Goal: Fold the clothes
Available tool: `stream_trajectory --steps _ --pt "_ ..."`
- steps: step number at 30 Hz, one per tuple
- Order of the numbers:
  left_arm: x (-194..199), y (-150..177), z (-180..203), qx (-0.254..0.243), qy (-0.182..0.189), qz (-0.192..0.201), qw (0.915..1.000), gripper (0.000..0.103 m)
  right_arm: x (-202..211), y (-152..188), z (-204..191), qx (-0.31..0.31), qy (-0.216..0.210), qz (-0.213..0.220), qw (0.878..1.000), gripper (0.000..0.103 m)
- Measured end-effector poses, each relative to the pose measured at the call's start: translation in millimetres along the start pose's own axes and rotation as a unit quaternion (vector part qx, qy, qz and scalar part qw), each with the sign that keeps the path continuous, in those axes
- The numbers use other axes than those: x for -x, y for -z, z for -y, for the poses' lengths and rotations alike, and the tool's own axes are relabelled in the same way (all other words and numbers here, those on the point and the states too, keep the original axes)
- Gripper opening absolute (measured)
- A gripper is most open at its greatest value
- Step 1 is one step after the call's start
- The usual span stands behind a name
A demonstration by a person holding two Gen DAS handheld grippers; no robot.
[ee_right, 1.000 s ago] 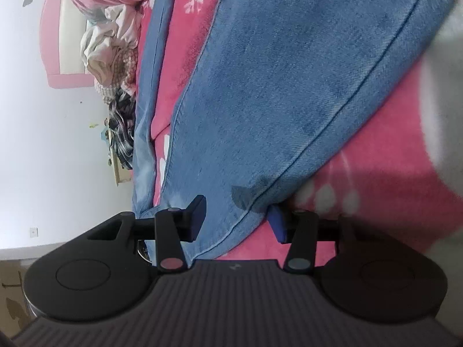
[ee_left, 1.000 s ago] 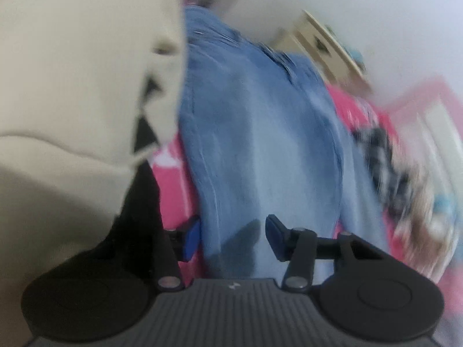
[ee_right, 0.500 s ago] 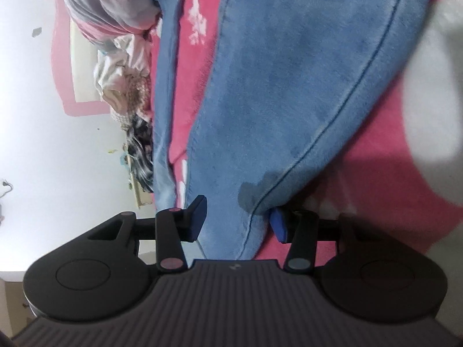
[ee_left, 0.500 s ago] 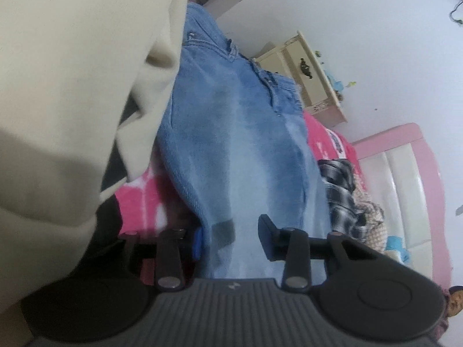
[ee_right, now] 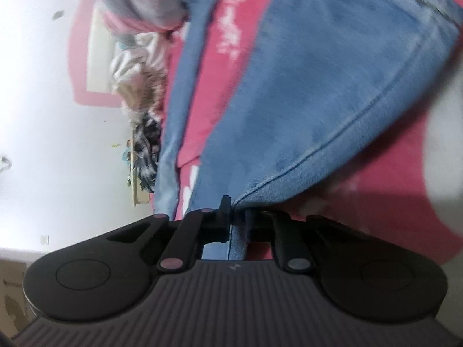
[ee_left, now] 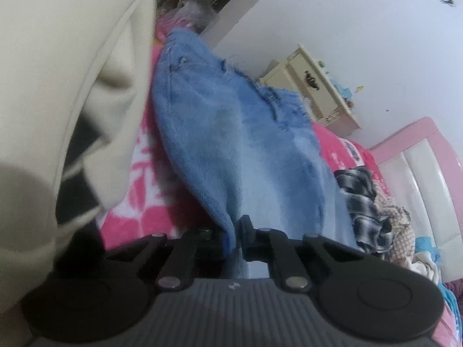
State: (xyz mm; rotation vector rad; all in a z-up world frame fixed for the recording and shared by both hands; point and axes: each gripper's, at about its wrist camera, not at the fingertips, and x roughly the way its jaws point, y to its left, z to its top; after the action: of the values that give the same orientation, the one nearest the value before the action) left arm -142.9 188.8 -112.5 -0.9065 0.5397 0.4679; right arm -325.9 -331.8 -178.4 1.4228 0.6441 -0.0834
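Observation:
A pair of light blue jeans (ee_left: 249,150) lies stretched over a pink bedspread (ee_left: 139,190) with white patterns. My left gripper (ee_left: 231,237) is shut on the edge of one jeans leg, the denim pinched between its black fingers. In the right wrist view the jeans (ee_right: 318,92) rise away from my right gripper (ee_right: 235,217), which is shut on the hem of the denim. A second strip of denim (ee_right: 179,110) runs along the left of the pink bedspread (ee_right: 376,196).
A person's cream sleeve (ee_left: 58,72) fills the left of the left wrist view. A plaid garment (ee_left: 361,199) and other clothes are heaped by the pink headboard (ee_left: 411,156). A cream nightstand (ee_left: 318,92) stands against the white wall. More bundled clothes (ee_right: 139,66) lie at the bed's far end.
Both grippers went from open around the jeans' edge to shut on the denim. The fabric now lifts and bunches between the fingers.

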Motion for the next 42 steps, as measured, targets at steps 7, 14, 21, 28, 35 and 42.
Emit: stream_trajectory --steps 7,14,21,28,35,42 --pt "21 -14 45 -0.081 0.035 0.058 0.9944 0.007 3 -9 -32 0.063 -0.016 0.016 0.998 0.006" --pt "5 -20 99 -0.108 0.059 0.079 0.9892 0.007 -5 -38 -89 0.167 -0.044 0.053 0.984 0.006" --pt "-26 -19 157 -0.143 0.075 0.092 0.9826 0.007 -33 -72 -120 0.177 -0.062 0.078 0.979 0.005" --pt "-75 -8 219 -0.199 0.074 0.087 0.9734 0.007 -66 -115 -129 0.159 -0.055 0.083 0.982 0.005" --pt "-155 22 264 -0.281 0.024 0.032 0.9588 0.010 -139 -181 -139 0.188 -0.010 0.060 0.980 0.006" --pt "-211 30 268 -0.321 0.012 -0.058 0.9452 0.039 -187 -238 -142 0.161 0.073 -0.006 0.984 0.042"
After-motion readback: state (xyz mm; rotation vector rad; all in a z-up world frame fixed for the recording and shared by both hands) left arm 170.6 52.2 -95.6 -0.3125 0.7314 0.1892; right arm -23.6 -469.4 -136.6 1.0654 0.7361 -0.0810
